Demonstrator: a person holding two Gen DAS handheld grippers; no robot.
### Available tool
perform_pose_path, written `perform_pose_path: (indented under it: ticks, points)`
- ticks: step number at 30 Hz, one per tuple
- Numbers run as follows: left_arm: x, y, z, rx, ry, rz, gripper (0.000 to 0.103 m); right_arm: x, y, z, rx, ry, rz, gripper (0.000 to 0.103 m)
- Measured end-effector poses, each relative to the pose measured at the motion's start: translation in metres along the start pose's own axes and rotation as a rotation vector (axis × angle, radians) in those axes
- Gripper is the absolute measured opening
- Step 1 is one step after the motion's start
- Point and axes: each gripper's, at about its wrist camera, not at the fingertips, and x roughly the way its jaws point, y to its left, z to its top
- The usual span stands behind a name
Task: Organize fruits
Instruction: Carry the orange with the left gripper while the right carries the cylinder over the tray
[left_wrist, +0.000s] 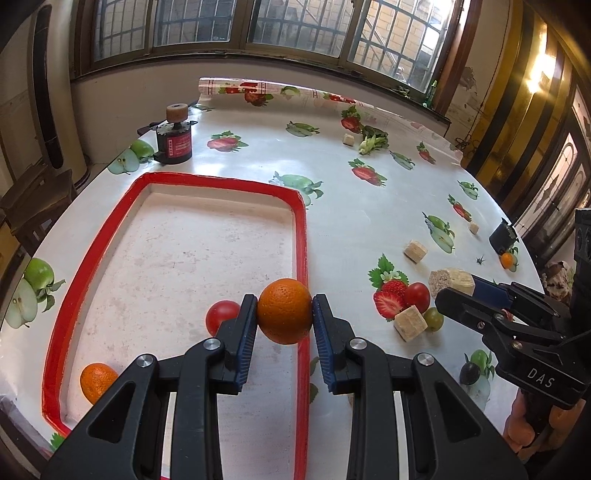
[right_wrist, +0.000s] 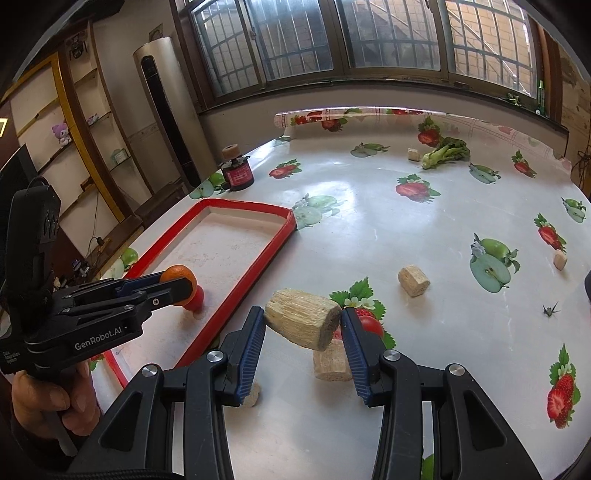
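1. Orange (left_wrist: 284, 311): clamped between the blue pads of the left gripper (left_wrist: 284, 314), held above the tray's right rim near its front end.
2. Right gripper (right_wrist: 303, 325): closed on a pale fibrous log (right_wrist: 303, 323), carried tilted above the tablecloth just right of the tray.
3. Tray (left_wrist: 301, 236): white floor, red rim, lying on the left half of the table; it contains a tomato (left_wrist: 221, 314) near the held orange and a second orange (left_wrist: 96, 381) in the near left corner.
4. Loose items right of the tray: a tomato (left_wrist: 417, 295), a green grape (left_wrist: 433, 318), a dark grape (left_wrist: 470, 371) and several pale blocks (left_wrist: 410, 324).
5. Tablecloth (left_wrist: 351, 229): white, printed with strawberries and apples.
6. Far side: a dark jar (left_wrist: 174, 142) beyond the tray, a leafy green (right_wrist: 445, 151) near the window (right_wrist: 388, 37).
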Motion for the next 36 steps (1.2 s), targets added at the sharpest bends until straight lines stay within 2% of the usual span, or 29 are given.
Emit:
perform_pose_path:
  ticks: [22, 29, 36]
  points:
    - [-0.005, 0.06, -0.004, -0.091, 0.005, 0.069, 0.028, 0.041, 0.056, 0.027, -0.078, 0.04, 0.1, 0.043]
    - [-0.005, 0.086, -0.004, -0.13, 0.01, 0.103, 0.028, 0.067, 0.074, 0.043, -0.097, 0.068, 0.137, 0.043]
    - [0.004, 0.104, -0.003, -0.15, 0.039, 0.134, 0.028, 0.106, 0.091, 0.055, -0.127, 0.126, 0.13, 0.043]
